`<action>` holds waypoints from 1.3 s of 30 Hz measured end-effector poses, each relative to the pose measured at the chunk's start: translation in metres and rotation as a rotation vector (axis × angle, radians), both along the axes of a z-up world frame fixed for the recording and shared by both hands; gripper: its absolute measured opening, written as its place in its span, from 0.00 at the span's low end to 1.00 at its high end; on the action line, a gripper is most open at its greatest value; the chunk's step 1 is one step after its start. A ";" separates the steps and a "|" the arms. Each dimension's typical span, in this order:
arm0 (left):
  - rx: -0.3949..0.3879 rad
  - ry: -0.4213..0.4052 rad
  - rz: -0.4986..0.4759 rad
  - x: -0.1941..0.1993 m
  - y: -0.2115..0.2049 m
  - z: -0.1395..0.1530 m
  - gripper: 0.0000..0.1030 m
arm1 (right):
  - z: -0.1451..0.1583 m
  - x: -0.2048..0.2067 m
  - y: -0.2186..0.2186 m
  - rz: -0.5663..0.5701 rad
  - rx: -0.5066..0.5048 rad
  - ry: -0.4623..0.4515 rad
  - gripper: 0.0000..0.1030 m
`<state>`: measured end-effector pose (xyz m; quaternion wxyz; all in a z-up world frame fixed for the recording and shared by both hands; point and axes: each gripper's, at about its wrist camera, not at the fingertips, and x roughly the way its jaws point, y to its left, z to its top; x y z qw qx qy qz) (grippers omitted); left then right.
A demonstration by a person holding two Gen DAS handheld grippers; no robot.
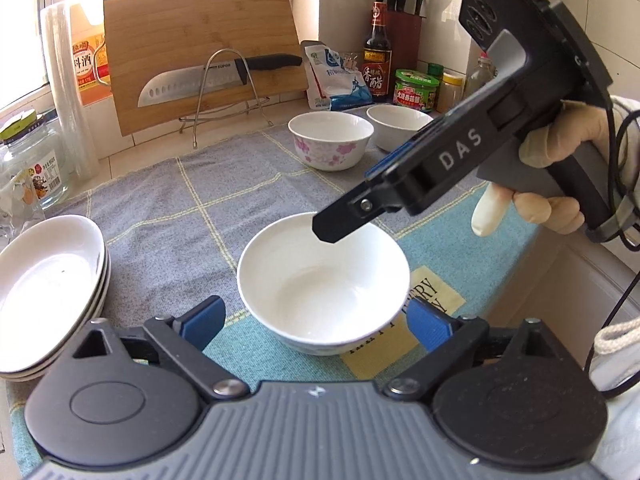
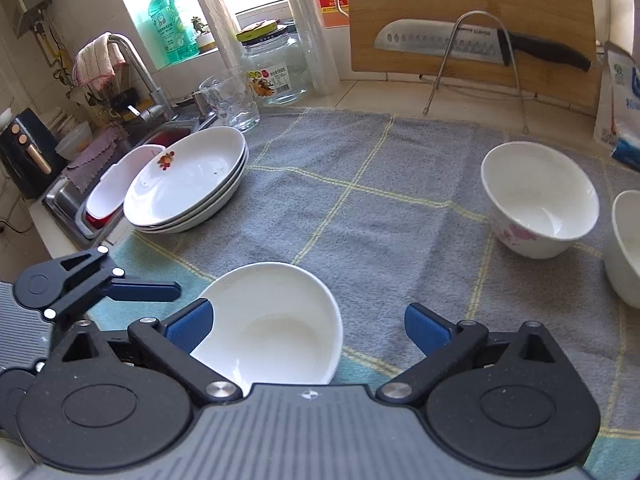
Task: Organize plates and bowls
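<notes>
A plain white bowl (image 1: 324, 284) stands upright on the grey checked cloth (image 1: 160, 208), between the blue pads of my left gripper (image 1: 318, 324). That gripper is open, and its pads stand beside the bowl's wall without pressing it. My right gripper (image 2: 310, 328) is open too. The same bowl (image 2: 272, 328) lies close to its left pad, and one black finger (image 1: 336, 228) hangs over the far rim. A stack of white plates (image 2: 188, 180) sits at the left. A pink-flowered bowl (image 2: 540, 200) and another white bowl (image 2: 628, 248) stand at the far right.
A bamboo cutting board (image 1: 200, 48) with a knife (image 1: 192, 84) on a wire stand leans on the back wall. A glass jar (image 2: 276, 68), a drinking glass (image 2: 232, 100) and a sink (image 2: 108, 184) are at the left. Bottles and jars (image 1: 400, 76) crowd the back right corner.
</notes>
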<state>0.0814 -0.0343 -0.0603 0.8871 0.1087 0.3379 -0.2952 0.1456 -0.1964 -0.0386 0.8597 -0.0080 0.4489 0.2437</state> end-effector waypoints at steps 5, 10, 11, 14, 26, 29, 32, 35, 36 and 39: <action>-0.012 -0.029 0.008 0.004 -0.007 0.014 0.96 | 0.010 0.000 -0.014 -0.052 -0.009 -0.051 1.00; 0.001 -0.049 0.020 0.015 -0.026 0.023 0.96 | 0.016 0.004 -0.032 -0.074 -0.049 -0.087 1.00; 0.004 -0.053 0.025 0.018 -0.031 0.024 0.96 | 0.017 0.005 -0.038 -0.079 -0.052 -0.092 1.00; 0.005 -0.064 0.051 0.028 -0.046 0.027 0.96 | 0.020 0.012 -0.053 -0.088 -0.065 -0.108 1.00; 0.031 -0.090 0.119 0.065 -0.121 0.026 0.96 | 0.021 0.057 -0.120 -0.067 -0.052 -0.097 1.00; 0.039 -0.078 0.132 0.078 -0.138 0.019 0.96 | 0.017 0.071 -0.129 -0.043 -0.069 -0.089 1.00; 0.058 -0.073 0.146 0.089 -0.152 0.013 0.96 | 0.011 0.084 -0.135 -0.016 -0.088 -0.076 1.00; 0.063 -0.060 0.164 0.101 -0.157 0.010 0.96 | 0.007 0.095 -0.139 0.011 -0.087 -0.062 1.00; 0.063 -0.056 0.169 0.104 -0.158 0.009 0.96 | 0.006 0.098 -0.140 0.018 -0.090 -0.060 1.00; 0.075 -0.051 0.176 0.115 -0.163 0.007 0.96 | 0.002 0.108 -0.141 0.042 -0.101 -0.055 1.00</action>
